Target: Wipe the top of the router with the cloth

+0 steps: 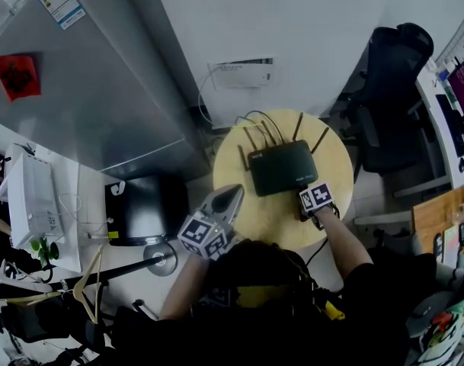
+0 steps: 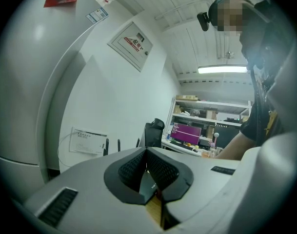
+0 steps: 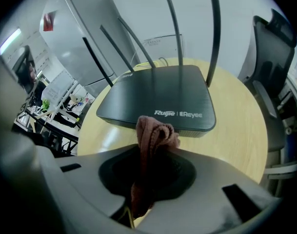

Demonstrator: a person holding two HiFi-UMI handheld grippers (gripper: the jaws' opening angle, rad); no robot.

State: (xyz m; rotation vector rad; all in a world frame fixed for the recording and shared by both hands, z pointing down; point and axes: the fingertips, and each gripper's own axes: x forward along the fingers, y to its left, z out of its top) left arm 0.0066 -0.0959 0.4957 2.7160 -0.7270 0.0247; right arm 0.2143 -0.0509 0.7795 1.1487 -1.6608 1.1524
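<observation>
A black router (image 1: 281,168) with several raised antennas lies on a round pale wooden table (image 1: 331,223). In the right gripper view the router (image 3: 158,99) sits just ahead of the jaws, its front logo facing me. My right gripper (image 3: 152,152) is shut on a bunched pinkish-brown cloth (image 3: 155,133), a short way before the router's front edge and low over the table. In the head view it (image 1: 306,195) is at the router's near right corner. My left gripper (image 1: 232,197) hovers at the table's left edge, tilted upward. Its jaws (image 2: 147,155) are shut with nothing between them.
A silver fridge (image 1: 79,90) stands at the back left and a white wall box (image 1: 243,73) with cables behind the table. A black office chair (image 1: 392,90) is at the right. A dark low cabinet (image 1: 136,208) sits left of the table.
</observation>
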